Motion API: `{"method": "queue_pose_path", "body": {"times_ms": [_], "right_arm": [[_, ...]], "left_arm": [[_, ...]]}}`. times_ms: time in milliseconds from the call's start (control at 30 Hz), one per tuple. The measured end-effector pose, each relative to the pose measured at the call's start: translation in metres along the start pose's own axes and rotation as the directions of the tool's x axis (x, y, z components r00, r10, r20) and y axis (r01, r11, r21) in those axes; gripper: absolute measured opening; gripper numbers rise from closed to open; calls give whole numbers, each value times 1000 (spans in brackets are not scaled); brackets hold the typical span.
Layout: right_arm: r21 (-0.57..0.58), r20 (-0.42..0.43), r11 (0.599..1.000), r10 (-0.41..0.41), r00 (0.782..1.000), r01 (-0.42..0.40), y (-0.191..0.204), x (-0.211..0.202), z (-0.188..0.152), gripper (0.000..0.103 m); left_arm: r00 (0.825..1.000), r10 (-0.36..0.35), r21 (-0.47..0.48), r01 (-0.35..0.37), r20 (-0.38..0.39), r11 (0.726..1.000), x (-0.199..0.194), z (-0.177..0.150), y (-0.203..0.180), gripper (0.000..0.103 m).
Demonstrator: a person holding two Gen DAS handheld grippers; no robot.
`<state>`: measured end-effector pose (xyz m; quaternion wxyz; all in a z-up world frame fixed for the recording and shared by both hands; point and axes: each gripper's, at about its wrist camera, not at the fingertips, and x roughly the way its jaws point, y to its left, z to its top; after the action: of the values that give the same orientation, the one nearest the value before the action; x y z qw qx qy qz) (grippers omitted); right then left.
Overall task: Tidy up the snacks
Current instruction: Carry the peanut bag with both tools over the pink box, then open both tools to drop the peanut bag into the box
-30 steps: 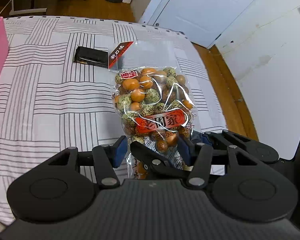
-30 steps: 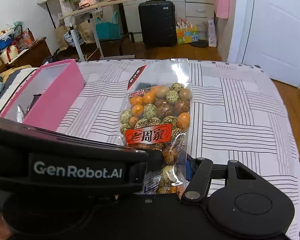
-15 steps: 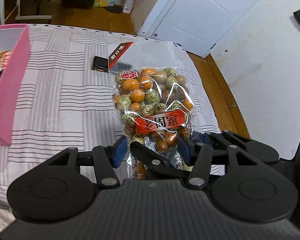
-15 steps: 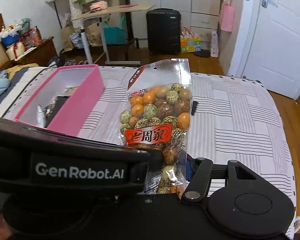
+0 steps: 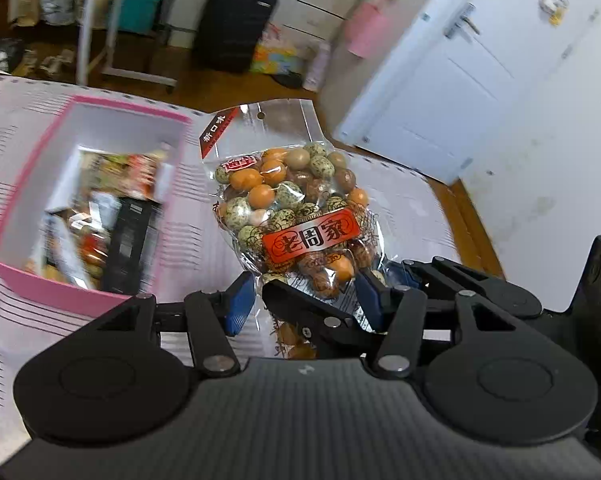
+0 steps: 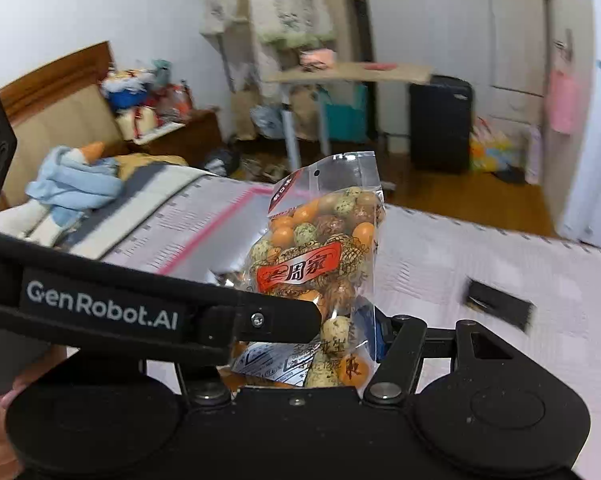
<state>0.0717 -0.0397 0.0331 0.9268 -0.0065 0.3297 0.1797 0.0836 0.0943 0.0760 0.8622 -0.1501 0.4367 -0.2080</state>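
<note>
A clear bag of orange and speckled coated nuts (image 5: 296, 208) with a red label stands upright between both grippers, lifted above the bed. My left gripper (image 5: 304, 300) has its blue pads on either side of the bag's lower part. My right gripper (image 6: 332, 332) is shut on the same bag (image 6: 320, 256) near its bottom; its left finger is hidden behind the left gripper's body. A pink box (image 5: 60, 284) holding several snack packets lies on the bed to the left of the bag.
The striped bedspread (image 5: 204, 248) covers the bed. A small black packet (image 6: 496, 302) lies on it to the right. A blue cloth bundle (image 6: 72, 188) lies near the headboard. A desk, a black suitcase (image 6: 440, 124) and a white door (image 5: 460, 64) stand beyond.
Both grippers have lifted and swung left with the bag. The pink box now sits close beside the bag with its inside in view.
</note>
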Motion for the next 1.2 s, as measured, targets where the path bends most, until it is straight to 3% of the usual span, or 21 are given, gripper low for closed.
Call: {"method": "queue_pose_path", "body": {"times_ms": [167, 400, 667, 767, 867, 967, 1067, 1200], "right_arm": [[15, -4, 997, 72, 997, -72, 16, 54, 9, 65], [55, -34, 990, 134, 990, -132, 35, 119, -1, 65], [115, -42, 983, 147, 988, -141, 42, 177, -6, 67], [109, -77, 984, 147, 986, -138, 44, 191, -10, 70], [39, -63, 990, 138, 988, -136, 43, 176, -14, 73], [-58, -17, 986, 155, 988, -156, 37, 141, -10, 73], [-135, -14, 982, 134, 991, -135, 25, 111, -2, 73], [-135, -53, 986, 96, 994, -102, -7, 76, 12, 73]], "left_arm": [[998, 67, -21, -67, 9, 998, 5, 21, 52, 53], [995, 96, -74, -96, -2, 993, 31, 25, 129, 53], [986, 165, -85, -167, -24, 982, 67, 38, 175, 55], [974, 221, -87, -224, -41, 971, 76, 36, 182, 54], [947, 321, -61, -320, 2, 945, 73, 30, 179, 56], [928, 368, -65, -365, 51, 929, 62, 28, 172, 56], [930, 359, -71, -354, 84, 933, 51, 31, 156, 57], [942, 314, -47, -311, 116, 949, 44, 34, 125, 57]]}}
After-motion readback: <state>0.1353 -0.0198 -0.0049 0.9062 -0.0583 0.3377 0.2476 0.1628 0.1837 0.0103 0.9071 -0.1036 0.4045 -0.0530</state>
